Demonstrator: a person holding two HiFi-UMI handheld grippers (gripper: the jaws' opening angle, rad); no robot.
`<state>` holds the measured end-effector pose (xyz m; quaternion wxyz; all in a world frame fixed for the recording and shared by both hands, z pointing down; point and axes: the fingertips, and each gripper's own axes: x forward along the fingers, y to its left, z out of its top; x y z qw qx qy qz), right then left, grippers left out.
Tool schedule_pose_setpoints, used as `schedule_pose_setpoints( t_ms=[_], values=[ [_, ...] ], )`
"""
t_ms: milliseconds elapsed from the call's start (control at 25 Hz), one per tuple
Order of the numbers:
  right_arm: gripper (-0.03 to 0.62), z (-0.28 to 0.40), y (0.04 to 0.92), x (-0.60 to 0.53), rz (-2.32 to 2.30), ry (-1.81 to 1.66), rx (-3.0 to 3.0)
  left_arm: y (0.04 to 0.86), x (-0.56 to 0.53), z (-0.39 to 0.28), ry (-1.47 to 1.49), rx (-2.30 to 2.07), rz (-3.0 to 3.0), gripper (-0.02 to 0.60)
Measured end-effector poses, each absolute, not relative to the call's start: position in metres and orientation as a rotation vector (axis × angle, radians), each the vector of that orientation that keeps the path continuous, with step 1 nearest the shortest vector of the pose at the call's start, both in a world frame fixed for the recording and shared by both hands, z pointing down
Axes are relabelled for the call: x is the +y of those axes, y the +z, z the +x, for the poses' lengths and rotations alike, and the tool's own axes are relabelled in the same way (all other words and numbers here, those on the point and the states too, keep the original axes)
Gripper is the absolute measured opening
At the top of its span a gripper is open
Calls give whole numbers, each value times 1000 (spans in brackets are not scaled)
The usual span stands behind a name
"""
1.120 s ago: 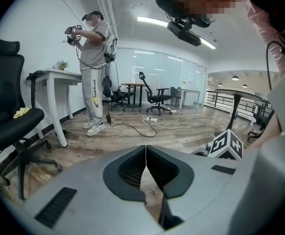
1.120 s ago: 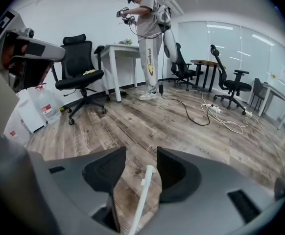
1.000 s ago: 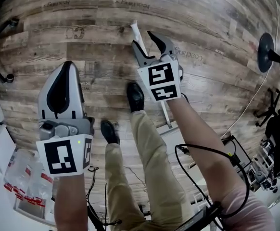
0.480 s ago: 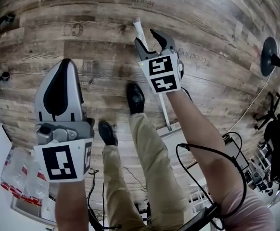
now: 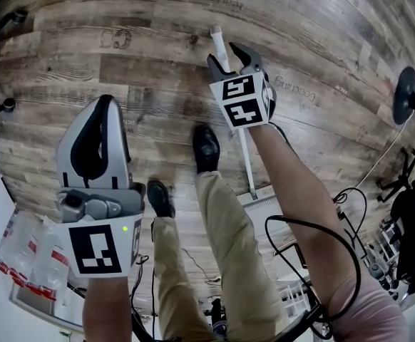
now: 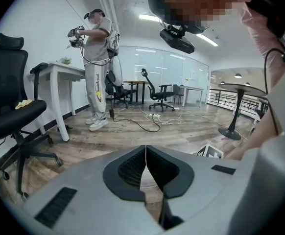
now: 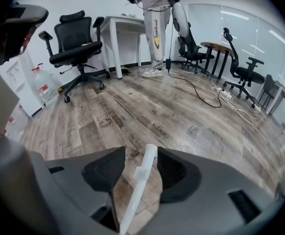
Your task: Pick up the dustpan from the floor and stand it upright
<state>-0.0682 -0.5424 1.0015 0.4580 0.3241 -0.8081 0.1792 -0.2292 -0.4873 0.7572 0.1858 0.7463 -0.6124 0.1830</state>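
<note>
The dustpan's long white handle [image 5: 244, 155] runs from its top end beyond my right gripper [image 5: 224, 53] down to the ribbed white pan [image 5: 263, 204] by the person's legs. In the right gripper view the handle [image 7: 141, 180] rises between the jaws of the right gripper [image 7: 141, 152], well above the floor. It rests against the right pad, with a gap to the left pad, so this gripper is open around it. My left gripper [image 5: 106, 100] is held at the left, away from the dustpan. Its pads [image 6: 146, 155] meet with nothing between them.
The person's black shoes [image 5: 206, 147] stand on the wood floor [image 5: 321, 63] beside the handle. Water jugs [image 5: 29, 255] sit at the lower left, and a round stand base [image 5: 407, 95] at the right. A black office chair [image 7: 76, 38], a white table [image 7: 125, 26] and another person [image 7: 157, 28] are beyond.
My right gripper and the handle's top have drifted slightly right and up in the head view. The left gripper stays shut and keeps about the same place.
</note>
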Motion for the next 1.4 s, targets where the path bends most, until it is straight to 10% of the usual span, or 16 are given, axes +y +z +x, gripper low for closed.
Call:
schedule_pose_setpoints(
  t_ms=[1400],
  values=[
    [153,-58,1089,-551,778,566,-1812,765,-479,-230,538,-1739,2057,14]
  ],
)
